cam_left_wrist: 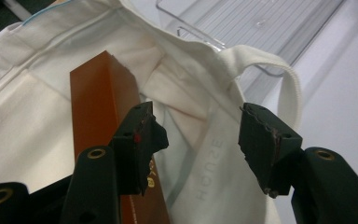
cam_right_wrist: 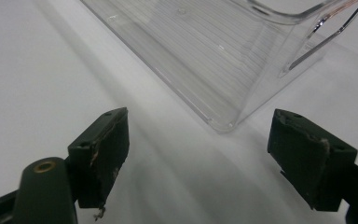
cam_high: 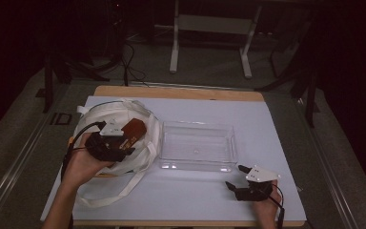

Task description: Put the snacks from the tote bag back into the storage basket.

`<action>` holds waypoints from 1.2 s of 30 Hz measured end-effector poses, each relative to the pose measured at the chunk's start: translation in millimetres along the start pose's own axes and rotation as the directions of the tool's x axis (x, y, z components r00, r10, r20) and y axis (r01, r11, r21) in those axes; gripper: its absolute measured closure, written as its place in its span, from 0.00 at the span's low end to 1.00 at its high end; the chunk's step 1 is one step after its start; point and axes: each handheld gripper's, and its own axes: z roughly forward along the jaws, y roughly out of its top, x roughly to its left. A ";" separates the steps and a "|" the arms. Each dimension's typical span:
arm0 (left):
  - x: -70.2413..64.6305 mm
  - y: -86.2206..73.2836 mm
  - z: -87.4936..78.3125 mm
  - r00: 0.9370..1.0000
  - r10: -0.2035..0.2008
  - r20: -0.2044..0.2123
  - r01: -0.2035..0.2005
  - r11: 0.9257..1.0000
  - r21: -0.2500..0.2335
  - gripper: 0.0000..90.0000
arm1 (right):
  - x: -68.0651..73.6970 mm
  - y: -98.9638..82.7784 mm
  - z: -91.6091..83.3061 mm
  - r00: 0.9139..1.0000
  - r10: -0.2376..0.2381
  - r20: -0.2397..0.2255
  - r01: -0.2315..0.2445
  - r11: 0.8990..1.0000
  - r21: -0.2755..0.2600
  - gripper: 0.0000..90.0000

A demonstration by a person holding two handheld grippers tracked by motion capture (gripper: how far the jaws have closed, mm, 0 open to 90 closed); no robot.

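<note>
A white cloth tote bag (cam_high: 138, 157) lies on the left of the table, with a long orange-brown box (cam_high: 134, 129) lying in its open mouth. My left gripper (cam_high: 127, 145) hovers over the bag's mouth and is open. In the left gripper view the box (cam_left_wrist: 100, 102) passes just behind my left jaw, and only bag fabric (cam_left_wrist: 200, 154) lies between the jaws of the gripper (cam_left_wrist: 198, 135). A clear plastic tray (cam_high: 198, 145) sits mid-table. My right gripper (cam_high: 235, 176) rests open near the front right, with the tray's corner (cam_right_wrist: 223, 122) just ahead of its jaws (cam_right_wrist: 198, 149).
A white sheet (cam_high: 276, 143) covers the wooden table. The bag's long strap (cam_high: 119, 193) trails toward the front edge, and another handle loop (cam_left_wrist: 284, 79) lies against the tray (cam_left_wrist: 261, 23). A table frame (cam_high: 209, 28) stands on the floor beyond.
</note>
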 end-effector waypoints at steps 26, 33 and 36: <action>22.8 -14.0 5.6 0.994 -0.085 -0.066 0.091 0.992 0.083 0.48 | 0.2 0.1 0.1 1.000 -0.003 -0.001 0.003 1.000 0.001 0.23; 26.5 -16.9 7.1 0.993 -0.089 -0.076 0.097 0.989 0.113 0.56 | 0.2 0.0 0.1 1.000 -0.004 -0.001 0.004 1.000 0.001 0.23; 28.0 -17.7 8.3 0.991 -0.101 -0.082 0.110 0.987 0.115 0.57 | 0.3 0.0 0.0 1.000 -0.004 -0.001 0.004 1.000 0.001 0.23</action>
